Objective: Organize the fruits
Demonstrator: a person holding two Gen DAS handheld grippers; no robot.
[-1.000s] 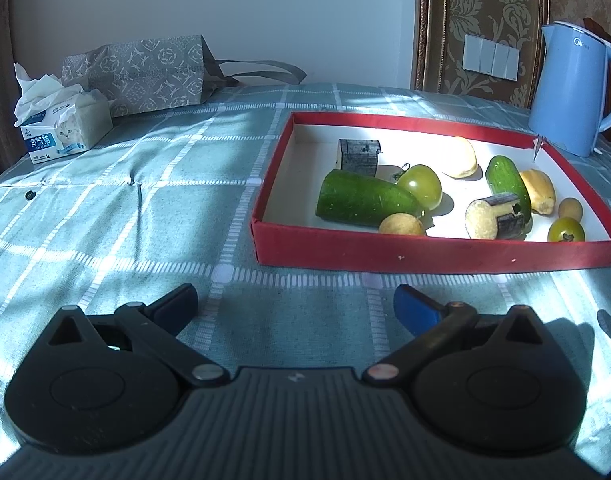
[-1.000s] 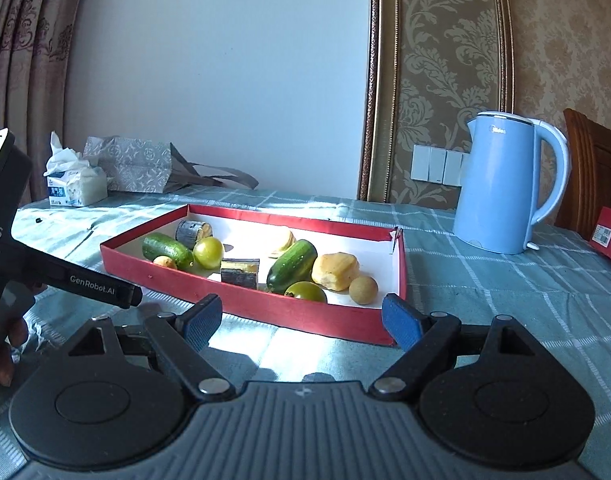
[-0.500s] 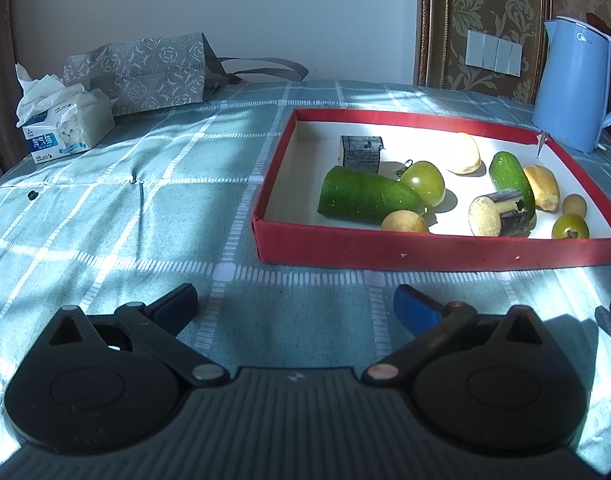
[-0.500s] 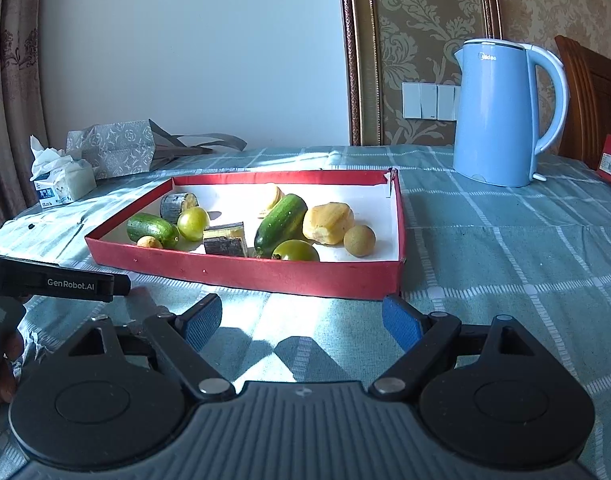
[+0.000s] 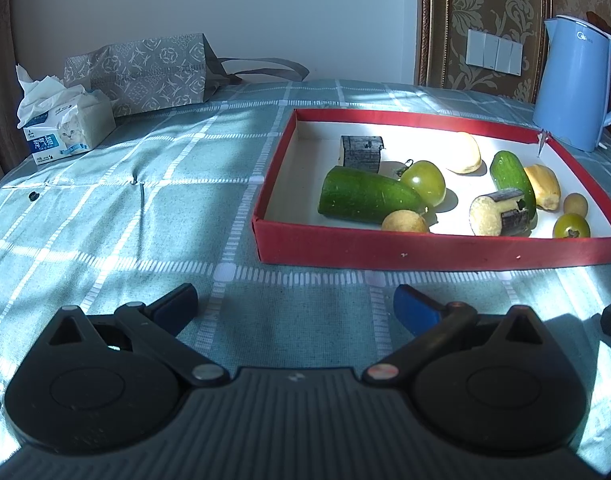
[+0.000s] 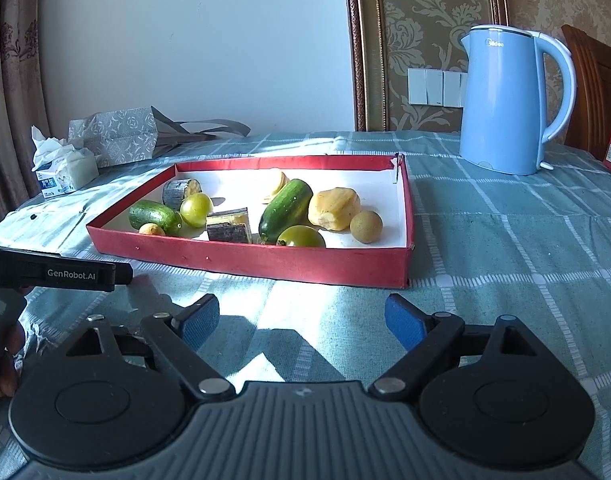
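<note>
While you hold both tools short of the tray, this is how things stand.
Left gripper (image 5: 295,302): your jaws are spread wide with nothing between them, low over the checked teal tablecloth (image 5: 105,216), just short of the tray's near wall.
Right gripper (image 6: 301,320): your jaws gape wide too and grip nothing, near the tray's near right corner.
Tray: the shallow red cardboard tray with a white floor (image 5: 425,250) lies flat on the tablecloth and holds all the produce.
Near left corner of tray: a cut dark green cucumber half (image 5: 367,196) touches a round green tomato (image 5: 423,182), with a small tan round fruit (image 5: 404,222) against the near wall.
Right end of tray: a second green cucumber piece (image 6: 285,210) leans by a yellow peeled chunk (image 6: 334,208), a tan ball-shaped fruit (image 6: 366,221) and another green tomato (image 6: 301,237).
Far right edge of tabletop: a light blue electric kettle (image 6: 505,100) stands upright beyond the tray.
Far left corner of tabletop: a white tissue pack (image 5: 65,128) sits beside a grey patterned paper bag (image 5: 141,74).
</note>
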